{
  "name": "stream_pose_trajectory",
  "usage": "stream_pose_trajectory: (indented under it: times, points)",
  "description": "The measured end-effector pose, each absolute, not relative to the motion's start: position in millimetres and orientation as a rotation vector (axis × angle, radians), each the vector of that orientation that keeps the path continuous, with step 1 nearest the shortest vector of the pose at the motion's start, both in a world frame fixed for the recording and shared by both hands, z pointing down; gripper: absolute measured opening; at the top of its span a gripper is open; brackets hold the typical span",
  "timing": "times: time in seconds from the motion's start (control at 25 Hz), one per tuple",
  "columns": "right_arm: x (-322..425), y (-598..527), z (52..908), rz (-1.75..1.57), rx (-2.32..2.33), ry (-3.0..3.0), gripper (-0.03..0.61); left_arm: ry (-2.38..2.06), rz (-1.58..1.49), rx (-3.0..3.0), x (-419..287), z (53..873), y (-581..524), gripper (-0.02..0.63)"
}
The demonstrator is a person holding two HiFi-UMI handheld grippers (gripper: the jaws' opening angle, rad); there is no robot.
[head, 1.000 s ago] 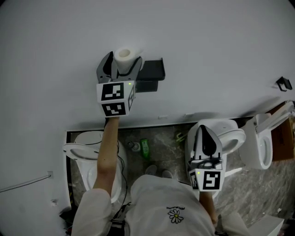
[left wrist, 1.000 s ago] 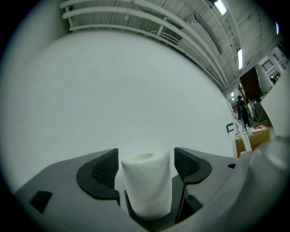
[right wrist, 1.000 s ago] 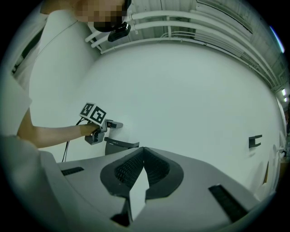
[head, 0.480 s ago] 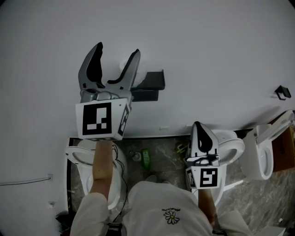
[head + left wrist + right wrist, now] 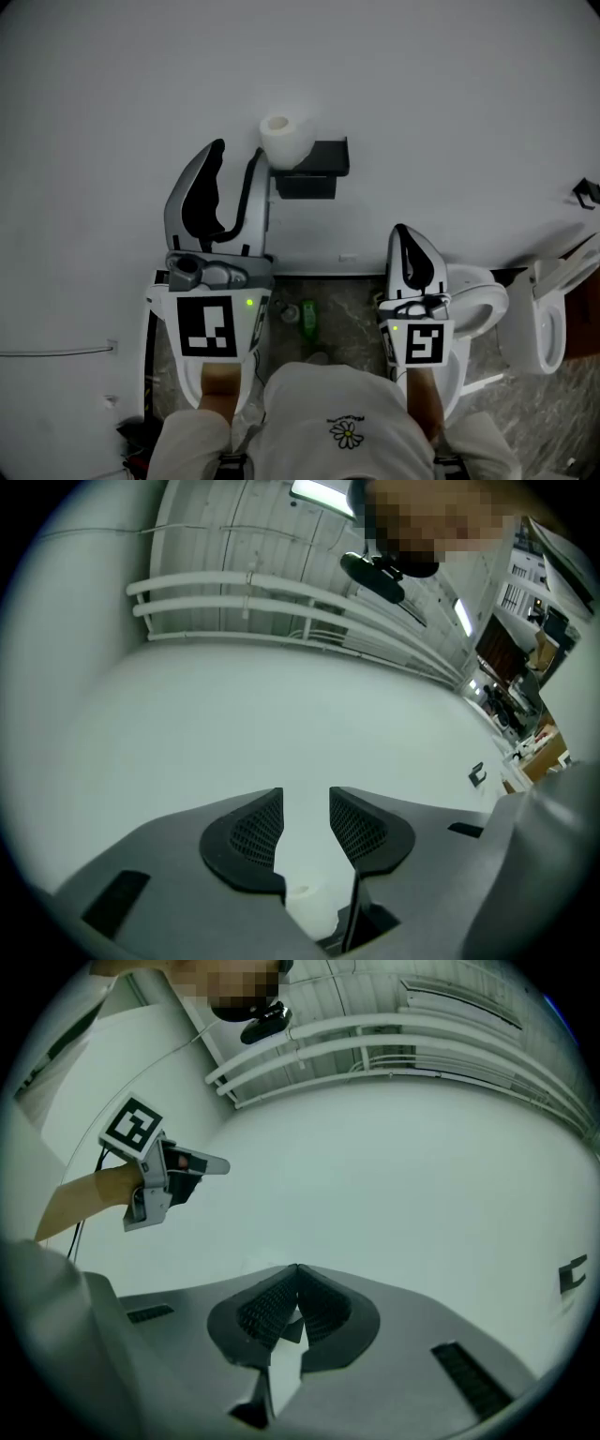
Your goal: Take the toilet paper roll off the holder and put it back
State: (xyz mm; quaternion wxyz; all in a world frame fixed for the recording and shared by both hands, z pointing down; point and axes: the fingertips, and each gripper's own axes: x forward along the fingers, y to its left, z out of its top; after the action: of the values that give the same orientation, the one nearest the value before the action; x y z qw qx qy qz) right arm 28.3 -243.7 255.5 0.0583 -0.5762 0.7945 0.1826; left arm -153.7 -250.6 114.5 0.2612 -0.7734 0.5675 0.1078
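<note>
The white toilet paper roll [image 5: 284, 139] sits on the black holder [image 5: 319, 159] fixed to the white wall. My left gripper [image 5: 236, 155] hangs just left of and below the roll, apart from it. Its jaws have just been closing and stand partly apart with nothing between them; in the left gripper view [image 5: 305, 794] only bare wall shows past the pads. My right gripper [image 5: 405, 234] is lower and to the right, well away from the holder. Its tips meet in the right gripper view [image 5: 297, 1269], and it holds nothing.
Below the wall lies a marble-patterned floor with a white toilet [image 5: 478, 292] at the right and another [image 5: 551, 319] further right. A green bottle [image 5: 307, 315] stands on the floor. A small black hook [image 5: 589, 192] is on the wall at far right.
The left gripper, whose wide jaws were around the roll, has pulled back down and away from it, and its jaws have narrowed. The roll stays on the holder. The right gripper rose slightly.
</note>
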Motion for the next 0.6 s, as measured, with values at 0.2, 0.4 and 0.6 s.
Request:
stream_pose_trajectory:
  times: [0.2, 0.4, 0.6]
  points:
    - [19.1, -242.3, 259.0, 0.541, -1.7, 2.417, 0.011, 1.624, 0.282, -2.147, -151.5, 158.8, -238.5, 0.105]
    - [7.0, -240.7, 259.7, 0.496, -1.654, 2.427, 0.009, 1.683, 0.331, -2.236, -139.7, 200.2, -231.4, 0.027]
    - [0.4, -236.6, 265.0, 0.465, -1.637, 2.44, 0.009, 1.741, 0.317, -2.244, -140.6, 242.5, -225.5, 0.018]
